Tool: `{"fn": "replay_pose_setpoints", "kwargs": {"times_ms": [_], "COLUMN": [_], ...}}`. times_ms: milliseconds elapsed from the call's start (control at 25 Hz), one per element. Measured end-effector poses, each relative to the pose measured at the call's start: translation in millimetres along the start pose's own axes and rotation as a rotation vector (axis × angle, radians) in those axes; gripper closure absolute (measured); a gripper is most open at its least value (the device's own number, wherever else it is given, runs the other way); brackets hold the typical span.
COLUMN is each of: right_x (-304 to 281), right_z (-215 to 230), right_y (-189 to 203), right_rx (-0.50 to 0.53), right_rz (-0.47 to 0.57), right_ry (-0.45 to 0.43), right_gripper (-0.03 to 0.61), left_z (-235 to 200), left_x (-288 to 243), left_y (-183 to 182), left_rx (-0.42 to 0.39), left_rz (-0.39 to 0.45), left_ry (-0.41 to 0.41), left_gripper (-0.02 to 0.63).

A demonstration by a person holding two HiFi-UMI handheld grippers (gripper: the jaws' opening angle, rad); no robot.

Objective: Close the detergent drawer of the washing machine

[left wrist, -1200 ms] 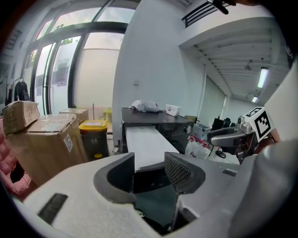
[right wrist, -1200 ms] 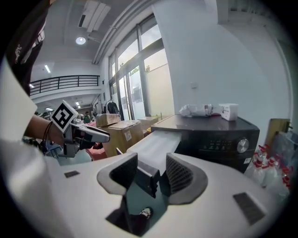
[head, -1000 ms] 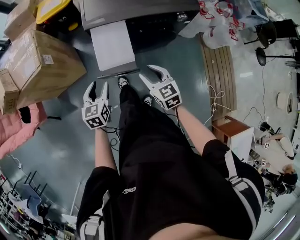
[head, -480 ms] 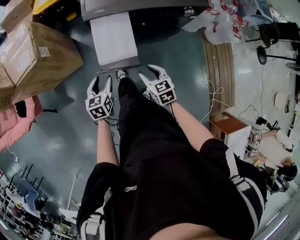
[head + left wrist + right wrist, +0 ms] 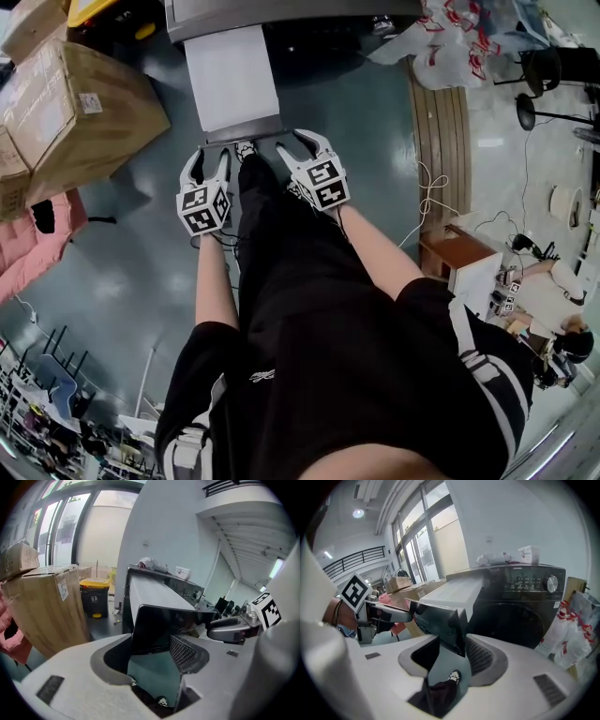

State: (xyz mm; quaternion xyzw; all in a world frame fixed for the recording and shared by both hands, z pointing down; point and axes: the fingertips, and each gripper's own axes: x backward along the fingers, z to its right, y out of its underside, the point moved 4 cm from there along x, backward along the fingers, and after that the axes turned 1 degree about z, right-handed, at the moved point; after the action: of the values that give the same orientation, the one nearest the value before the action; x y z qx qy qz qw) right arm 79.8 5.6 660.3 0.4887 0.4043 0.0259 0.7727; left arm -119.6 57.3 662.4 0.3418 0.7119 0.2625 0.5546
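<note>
**Both grippers open at the drawer's front**

Head view: the washer (image 5: 319,28) stands at the top of the picture. Its drawer (image 5: 230,80) is pulled far out over the floor (image 5: 366,131), a long white tray ending in a dark front panel (image 5: 239,132). The person stands right behind that panel. The left gripper (image 5: 208,161) is just below the panel's left end and the right gripper (image 5: 298,148) just beside its right end. Whether either one touches it cannot be told from here. A box (image 5: 80,117) sits to the left, well apart from the drawer.

Left gripper view: the left gripper (image 5: 157,651) has its jaws wide apart, and they have just been opening. The panel (image 5: 159,625) stands in the gap between them with no pad pressed on it. The white tray (image 5: 150,595) runs back behind the panel to the washer.

Right gripper view: the right gripper (image 5: 450,660) also has its jaws spread. The panel's near corner (image 5: 443,625) stands in the gap, unclamped. The white tray (image 5: 454,592) leads back to the dark washer (image 5: 520,616).
</note>
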Motion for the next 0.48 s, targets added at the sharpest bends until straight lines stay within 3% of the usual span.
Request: {"fn": "replay_pose_setpoints", "kwargs": {"times_ms": [160, 480], "right_x": [1, -1], "right_z": [-7, -1], "right_y": [-10, -12], "right_rx": [-0.01, -0.009], "right_rz": [0.011, 0.024], "right_ry": [-0.004, 0.043], "right_gripper": [0.404, 0.486], "left_z": [0, -1], "left_x": [-1, -2], "left_y": [-1, -7], "left_rx": [0.001, -0.004], "left_rz": [-0.002, -0.008], "left_ry": [0.0, 0.002], "left_gripper": [0.354, 0.36]}}
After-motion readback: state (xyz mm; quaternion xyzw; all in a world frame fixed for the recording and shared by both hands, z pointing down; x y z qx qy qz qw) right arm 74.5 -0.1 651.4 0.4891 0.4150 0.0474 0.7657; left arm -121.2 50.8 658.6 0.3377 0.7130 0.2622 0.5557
